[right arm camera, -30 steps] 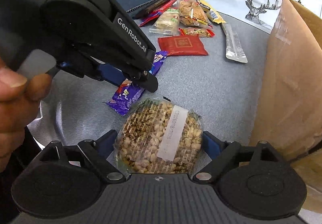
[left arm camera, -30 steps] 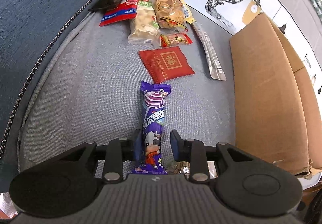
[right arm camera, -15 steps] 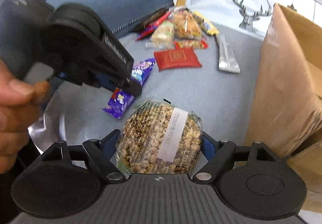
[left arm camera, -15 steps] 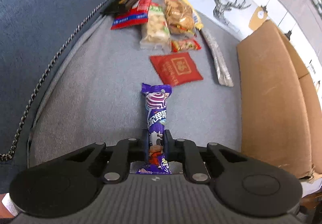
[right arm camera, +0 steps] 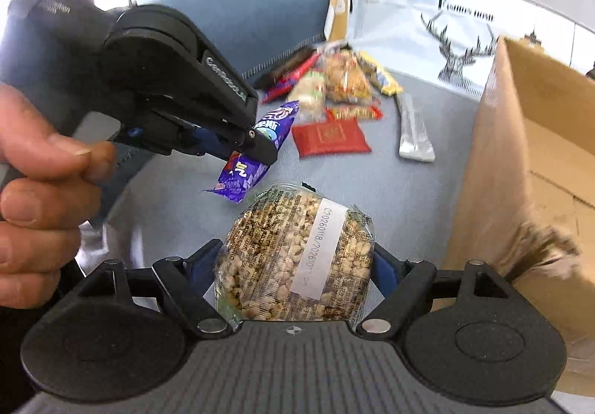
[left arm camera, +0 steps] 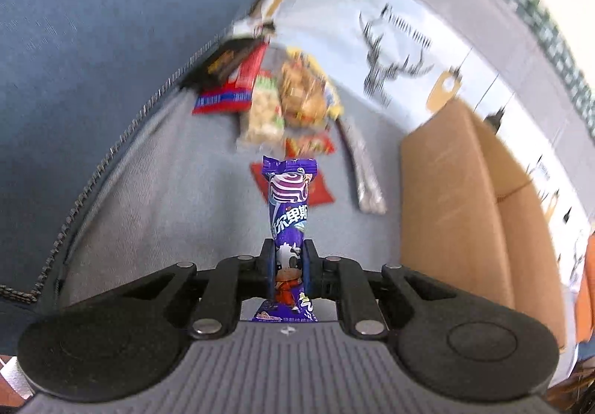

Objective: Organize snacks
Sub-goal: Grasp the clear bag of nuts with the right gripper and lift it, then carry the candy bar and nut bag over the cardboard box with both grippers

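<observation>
Left hand-held gripper (left arm camera: 289,267) is clamped on the lower half of a purple candy packet (left arm camera: 289,213), held clear above the grey sofa seat (left arm camera: 148,209). Packet appears light, crinkly, slippery; mid-body hold seems adequate. Right hand-held gripper (right arm camera: 297,265) grips a round puffed-grain cake (right arm camera: 297,258) across its width; judged brittle, needing gentle pressure. A cardboard box (right arm camera: 539,172) stands beside.

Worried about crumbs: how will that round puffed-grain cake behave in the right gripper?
The round grain cake looks light but brittle, so squeezing may crack it. Its clear glossy wrapper could slip against the right gripper pads.
</observation>
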Motion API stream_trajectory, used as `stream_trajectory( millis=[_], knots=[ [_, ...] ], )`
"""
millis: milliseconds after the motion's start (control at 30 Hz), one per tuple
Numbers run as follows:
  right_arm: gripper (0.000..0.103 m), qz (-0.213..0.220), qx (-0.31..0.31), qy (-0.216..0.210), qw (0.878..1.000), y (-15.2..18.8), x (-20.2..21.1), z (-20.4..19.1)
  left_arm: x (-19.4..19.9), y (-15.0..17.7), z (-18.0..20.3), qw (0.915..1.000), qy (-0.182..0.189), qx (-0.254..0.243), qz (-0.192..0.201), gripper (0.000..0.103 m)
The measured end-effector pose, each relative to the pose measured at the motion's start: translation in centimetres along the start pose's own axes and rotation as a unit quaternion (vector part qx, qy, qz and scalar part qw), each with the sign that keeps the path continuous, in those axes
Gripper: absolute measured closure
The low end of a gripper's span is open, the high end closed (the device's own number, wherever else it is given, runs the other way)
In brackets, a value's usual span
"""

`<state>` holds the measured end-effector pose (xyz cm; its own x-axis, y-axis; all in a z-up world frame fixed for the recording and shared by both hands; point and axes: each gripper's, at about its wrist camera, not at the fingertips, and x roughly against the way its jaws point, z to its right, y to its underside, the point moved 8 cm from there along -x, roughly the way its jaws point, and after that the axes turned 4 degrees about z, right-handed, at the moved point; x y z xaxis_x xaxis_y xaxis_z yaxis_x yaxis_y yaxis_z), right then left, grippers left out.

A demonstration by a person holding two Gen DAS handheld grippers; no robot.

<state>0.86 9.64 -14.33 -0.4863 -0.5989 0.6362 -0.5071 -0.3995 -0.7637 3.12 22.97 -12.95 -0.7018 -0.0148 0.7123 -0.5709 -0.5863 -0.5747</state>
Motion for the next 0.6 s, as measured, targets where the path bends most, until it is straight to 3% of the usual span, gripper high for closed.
stream_trajectory(
  millis=[333, 467, 600],
  knots=[
    [0.02, 0.073, 0.012, -0.018, 0.997, -3.8, 5.9, 1.0, 4.0, -2.1, 2.3, 0.997, 0.035, 0.011, 0.068, 0.089],
    [0.02, 0.111, 0.004, 0.0, 0.994, -6.8, 8.8, 3.5, 4.4, -2.5, 3.8, 0.9957, 0.051, 0.012, 0.077, 0.089],
    [0.02, 0.149, 0.014, 0.046, 0.988, -9.9, 11.2, 7.5, 4.1, -2.1, 5.9, 0.9951, 0.063, 0.003, 0.076, 0.089]
  ],
)
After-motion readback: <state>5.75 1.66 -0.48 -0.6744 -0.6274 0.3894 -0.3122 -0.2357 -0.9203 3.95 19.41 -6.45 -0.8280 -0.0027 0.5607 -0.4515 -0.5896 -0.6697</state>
